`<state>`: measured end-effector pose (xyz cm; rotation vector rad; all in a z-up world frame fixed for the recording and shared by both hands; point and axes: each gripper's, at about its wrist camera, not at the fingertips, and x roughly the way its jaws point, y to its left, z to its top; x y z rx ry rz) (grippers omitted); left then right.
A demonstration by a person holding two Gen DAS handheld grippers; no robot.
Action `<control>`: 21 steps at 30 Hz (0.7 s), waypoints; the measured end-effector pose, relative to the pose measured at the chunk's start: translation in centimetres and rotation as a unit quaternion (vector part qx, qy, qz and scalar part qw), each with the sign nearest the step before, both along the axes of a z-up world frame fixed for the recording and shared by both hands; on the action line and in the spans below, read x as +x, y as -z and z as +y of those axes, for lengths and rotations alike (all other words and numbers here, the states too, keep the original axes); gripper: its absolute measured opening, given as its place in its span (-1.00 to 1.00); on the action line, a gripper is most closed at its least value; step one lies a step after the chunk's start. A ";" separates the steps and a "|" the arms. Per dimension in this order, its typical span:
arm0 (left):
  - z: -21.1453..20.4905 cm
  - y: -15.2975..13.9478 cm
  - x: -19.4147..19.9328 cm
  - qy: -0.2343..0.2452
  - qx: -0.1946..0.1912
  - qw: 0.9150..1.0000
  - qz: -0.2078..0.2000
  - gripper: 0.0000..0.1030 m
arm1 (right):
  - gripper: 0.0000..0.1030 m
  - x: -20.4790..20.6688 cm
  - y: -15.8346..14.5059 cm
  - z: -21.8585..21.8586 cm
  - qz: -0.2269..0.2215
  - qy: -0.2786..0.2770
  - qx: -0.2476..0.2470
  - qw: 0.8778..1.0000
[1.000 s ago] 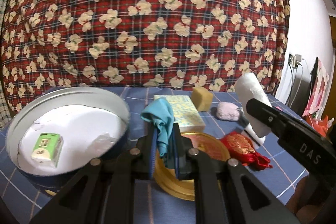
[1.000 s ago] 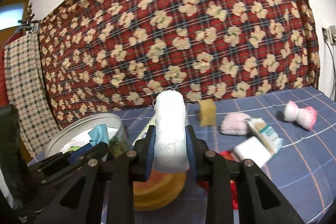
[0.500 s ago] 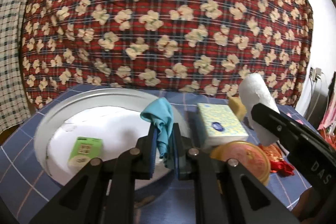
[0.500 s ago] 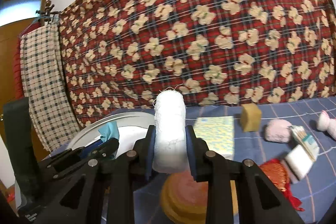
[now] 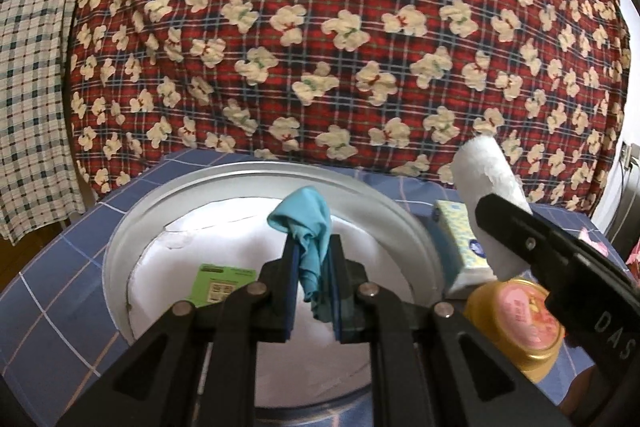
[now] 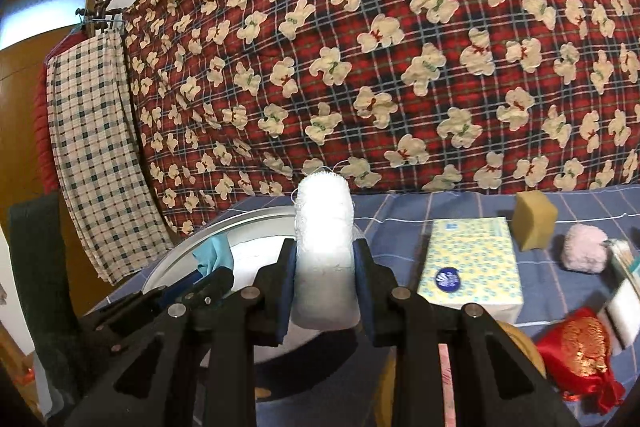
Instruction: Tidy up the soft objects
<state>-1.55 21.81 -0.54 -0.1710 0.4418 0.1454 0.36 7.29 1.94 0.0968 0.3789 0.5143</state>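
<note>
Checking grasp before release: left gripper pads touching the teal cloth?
Touching. The left wrist view shows the left gripper shut on the teal cloth, both pads pressed against the fabric, above the round tin.

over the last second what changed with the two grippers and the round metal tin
Both grippers swung toward the round metal tin: the left gripper, shut on the teal cloth, now hangs over its white lining. The right gripper follows, clamping the white gauze roll. Nothing released; the green packet lies in the tin as before.

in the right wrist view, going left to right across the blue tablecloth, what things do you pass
round metal tin → white roll in the right tool → yellow tissue pack → tan sponge → pink pompom
</note>
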 end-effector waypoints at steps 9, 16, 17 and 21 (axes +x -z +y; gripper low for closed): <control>1.8 0.2 1.3 -0.027 0.006 1.000 0.016 -0.79 | -0.41 2.0 0.1 2.9 0.006 -0.004 -0.008 1.000; 2.6 0.7 2.4 -0.042 0.010 0.998 0.035 -0.79 | -0.41 3.7 0.5 3.9 0.018 -0.001 -0.017 1.000; 2.6 0.7 2.6 -0.044 0.012 0.998 0.037 -0.79 | -0.41 4.1 0.6 4.1 0.021 0.000 -0.019 1.000; 2.4 1.2 3.0 -0.049 0.025 0.997 0.048 -0.79 | -0.41 5.3 1.3 4.8 0.039 0.000 -0.027 0.999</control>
